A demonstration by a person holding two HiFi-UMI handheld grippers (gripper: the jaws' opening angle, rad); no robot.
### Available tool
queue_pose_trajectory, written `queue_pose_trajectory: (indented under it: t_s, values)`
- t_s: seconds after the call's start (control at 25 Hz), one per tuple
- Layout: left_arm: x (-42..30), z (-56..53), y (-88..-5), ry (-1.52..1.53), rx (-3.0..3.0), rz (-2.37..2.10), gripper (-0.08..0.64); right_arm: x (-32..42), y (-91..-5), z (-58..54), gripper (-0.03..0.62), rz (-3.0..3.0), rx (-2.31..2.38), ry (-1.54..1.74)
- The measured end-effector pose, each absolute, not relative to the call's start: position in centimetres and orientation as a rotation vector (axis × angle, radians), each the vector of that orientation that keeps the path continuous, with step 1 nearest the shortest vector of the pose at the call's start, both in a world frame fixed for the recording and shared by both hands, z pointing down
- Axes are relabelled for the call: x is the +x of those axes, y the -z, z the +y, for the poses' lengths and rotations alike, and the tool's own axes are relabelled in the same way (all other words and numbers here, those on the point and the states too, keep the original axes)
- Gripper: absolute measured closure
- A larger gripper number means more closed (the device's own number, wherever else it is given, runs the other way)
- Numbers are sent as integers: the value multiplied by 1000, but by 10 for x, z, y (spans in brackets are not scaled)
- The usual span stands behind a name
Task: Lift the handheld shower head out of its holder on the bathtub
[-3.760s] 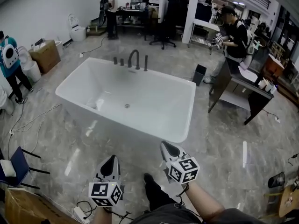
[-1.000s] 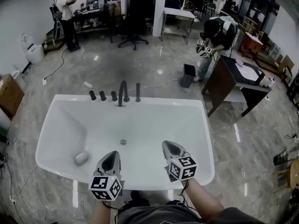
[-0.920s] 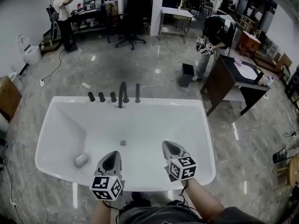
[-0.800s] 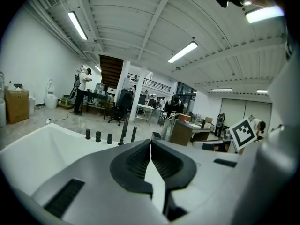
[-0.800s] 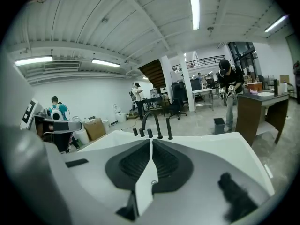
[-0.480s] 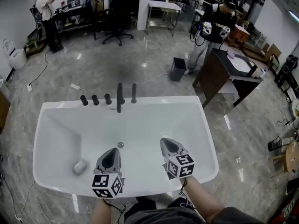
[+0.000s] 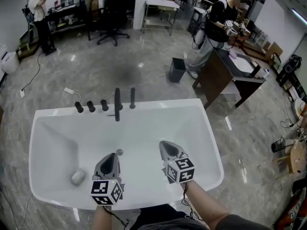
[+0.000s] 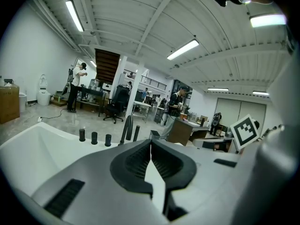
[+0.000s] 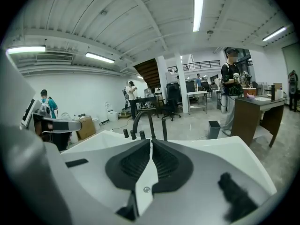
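Handheld shower head (image 7: 132,98): a slim dark rod, upright in its holder on the far rim of the white bathtub (image 7: 212,147), just right of the arched spout (image 7: 117,104). Three dark knobs (image 7: 90,106) stand in a row left of the spout. Left gripper (image 7: 110,158) and right gripper (image 7: 163,146) both hang over the near half of the tub, pointing toward the fittings, well apart from the shower head. Each has its jaws pressed together with nothing between them. Drain (image 7: 119,152) shows just right of the left gripper's tip. A small grey rounded object (image 7: 77,178) lies on the tub floor at the left end. Beyond the tub are a dark bin (image 7: 177,70) and a person (image 7: 216,20) standing by a dark counter (image 7: 230,73).
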State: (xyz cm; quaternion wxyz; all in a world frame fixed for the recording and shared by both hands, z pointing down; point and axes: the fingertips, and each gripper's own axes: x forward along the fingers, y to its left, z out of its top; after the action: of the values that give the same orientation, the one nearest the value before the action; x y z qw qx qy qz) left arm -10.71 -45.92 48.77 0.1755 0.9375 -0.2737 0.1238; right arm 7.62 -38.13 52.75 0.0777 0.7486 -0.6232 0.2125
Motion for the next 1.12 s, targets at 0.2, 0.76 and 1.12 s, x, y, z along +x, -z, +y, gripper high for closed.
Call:
queue_pose_trajectory:
  t_s: [0.2, 0.76, 1.12]
  values:
    - [-88, -478, -494, -349, 2656, -807, 545, 91, -539, -409, 563, -1899, 2227, -629]
    - [-21, -545, -522, -354, 2650, -912, 545, 167, -571, -498, 563, -1932, 2235, -557]
    - [12, -576, -551, -353, 2619, -940, 545, 184, -604, -547, 563, -1947, 2190, -560]
